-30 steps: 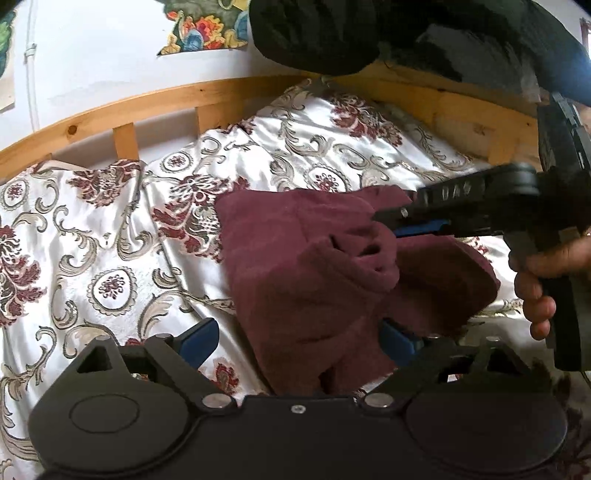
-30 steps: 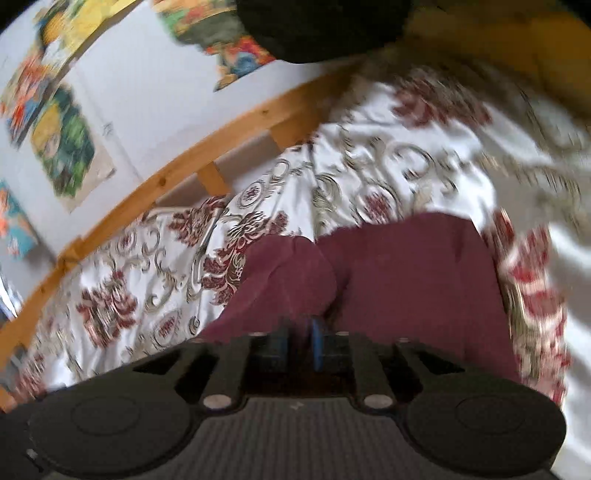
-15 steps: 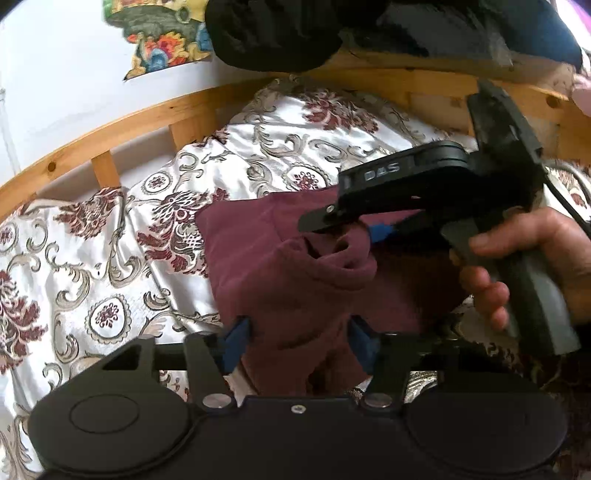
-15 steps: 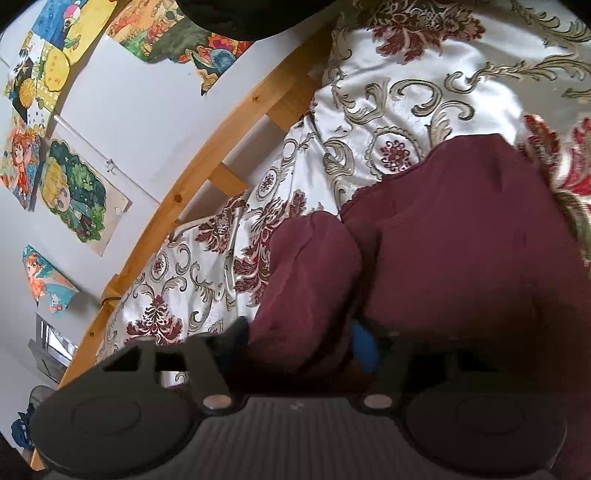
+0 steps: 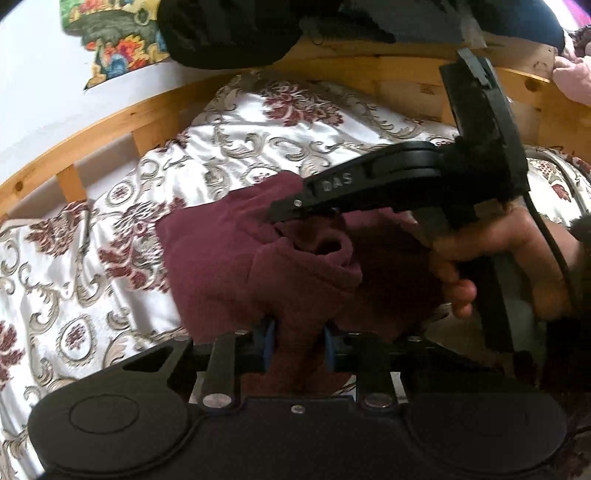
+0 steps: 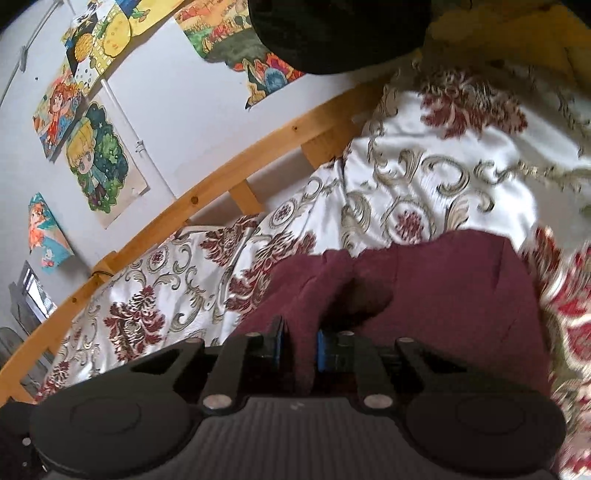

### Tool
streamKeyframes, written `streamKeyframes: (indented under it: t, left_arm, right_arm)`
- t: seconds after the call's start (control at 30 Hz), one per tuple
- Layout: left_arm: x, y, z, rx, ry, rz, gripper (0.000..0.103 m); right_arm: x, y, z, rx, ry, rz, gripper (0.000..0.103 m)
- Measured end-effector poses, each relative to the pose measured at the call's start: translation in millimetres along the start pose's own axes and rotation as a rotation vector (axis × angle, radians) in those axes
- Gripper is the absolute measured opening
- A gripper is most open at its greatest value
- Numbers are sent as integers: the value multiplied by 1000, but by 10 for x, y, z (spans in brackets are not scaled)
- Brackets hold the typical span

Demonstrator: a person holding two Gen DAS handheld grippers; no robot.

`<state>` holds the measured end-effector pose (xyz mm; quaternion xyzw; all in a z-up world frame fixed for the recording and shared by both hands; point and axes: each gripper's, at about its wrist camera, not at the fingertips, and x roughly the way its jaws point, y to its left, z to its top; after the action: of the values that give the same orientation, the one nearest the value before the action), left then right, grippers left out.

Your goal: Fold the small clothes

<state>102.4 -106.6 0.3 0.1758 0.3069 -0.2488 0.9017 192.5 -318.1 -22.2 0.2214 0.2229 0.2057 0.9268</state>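
A maroon garment (image 5: 236, 273) lies bunched on the floral bedspread (image 5: 74, 295); it also shows in the right wrist view (image 6: 443, 291). My left gripper (image 5: 298, 343) is shut on a thick fold of the garment at its near edge, cloth filling the gap between the blue pads. My right gripper (image 6: 298, 345) is shut on another fold of the garment. In the left wrist view the right gripper (image 5: 369, 184) reaches in from the right, held by a hand (image 5: 498, 258), its tip at the garment's raised fold.
A wooden bed rail (image 5: 110, 125) runs along the far side under a white wall with cartoon posters (image 6: 99, 162). Dark clothing (image 5: 229, 29) hangs over the rail at the top. A pink item (image 5: 572, 77) sits at the far right.
My left gripper has closed from wide open onto the garment's near fold. The right gripper has moved left and closer, opened briefly, then gripped a fold again.
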Motion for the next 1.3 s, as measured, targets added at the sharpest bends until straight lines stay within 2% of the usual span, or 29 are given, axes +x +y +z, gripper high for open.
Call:
streamKeyframes:
  t: [0.27,0.5,0.73,1.07,1.3]
  left_arm:
    - [117,-237,144,34,-15,-49,26]
    - [164,-362,199,43,-29,-78,26]
    - [174,-397,231,25,-44,-113,26]
    - [210,-504,233,20,-45,-135,26]
    - [206,-490,209,7,-39,-142,26]
  right_arm:
    - [-186,-108,130,-72,-28,-71,19]
    - [-315,-302,166,2,-37,-90,19]
    - [-429,-287,242,-41,-54,-129,19]
    - [-542,-416,254,-9,-29,-180,19]
    - [-497,-456,225,-14,20,-209,19]
